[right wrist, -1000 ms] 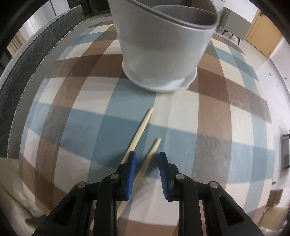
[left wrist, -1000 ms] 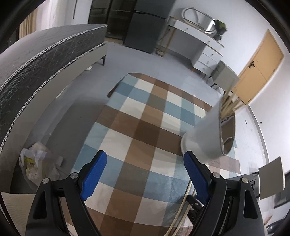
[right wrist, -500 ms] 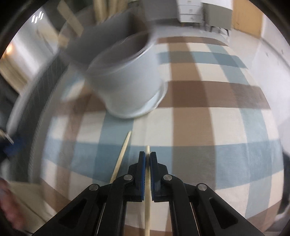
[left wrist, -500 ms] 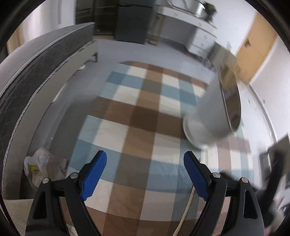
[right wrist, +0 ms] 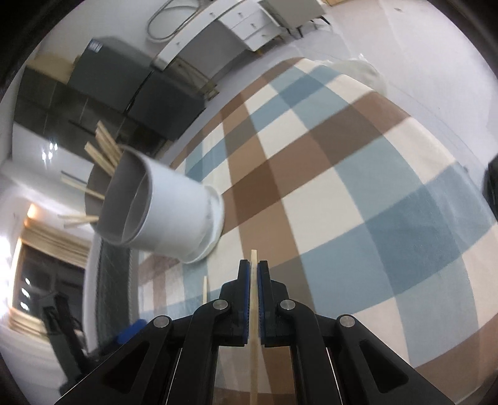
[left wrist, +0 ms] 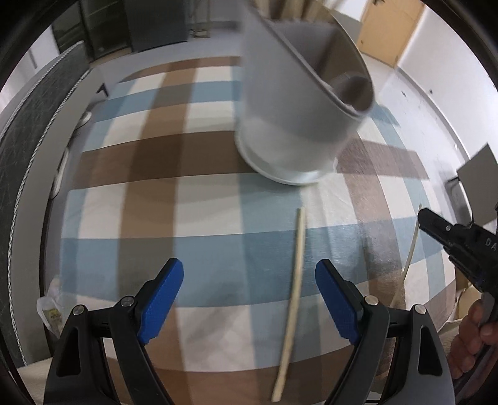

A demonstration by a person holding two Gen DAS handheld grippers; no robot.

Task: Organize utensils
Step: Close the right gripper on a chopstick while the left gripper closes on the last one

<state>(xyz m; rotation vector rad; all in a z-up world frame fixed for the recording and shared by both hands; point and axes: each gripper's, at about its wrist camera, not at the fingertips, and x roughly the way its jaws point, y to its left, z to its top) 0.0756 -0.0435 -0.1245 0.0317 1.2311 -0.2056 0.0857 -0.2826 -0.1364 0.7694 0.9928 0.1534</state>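
Observation:
A white utensil holder (left wrist: 298, 102) stands on the checked tablecloth; in the right wrist view (right wrist: 165, 212) it holds several wooden chopsticks (right wrist: 102, 149). My right gripper (right wrist: 254, 268) is shut on a wooden chopstick (right wrist: 254, 311) and holds it above the cloth, right of the holder; it also shows at the right edge of the left wrist view (left wrist: 435, 224). My left gripper (left wrist: 249, 280) is open and empty over a second chopstick (left wrist: 294, 274) that lies on the cloth between its fingers.
The checked tablecloth (left wrist: 199, 199) covers the table. A dark mattress edge (left wrist: 21, 149) runs along the left. A white dresser (right wrist: 236, 25) and dark cabinet (right wrist: 130, 81) stand on the floor beyond the table.
My right gripper shut on one chopstick and lifted it off the cloth, swinging right. My left gripper moved toward the holder, over the other chopstick, still open.

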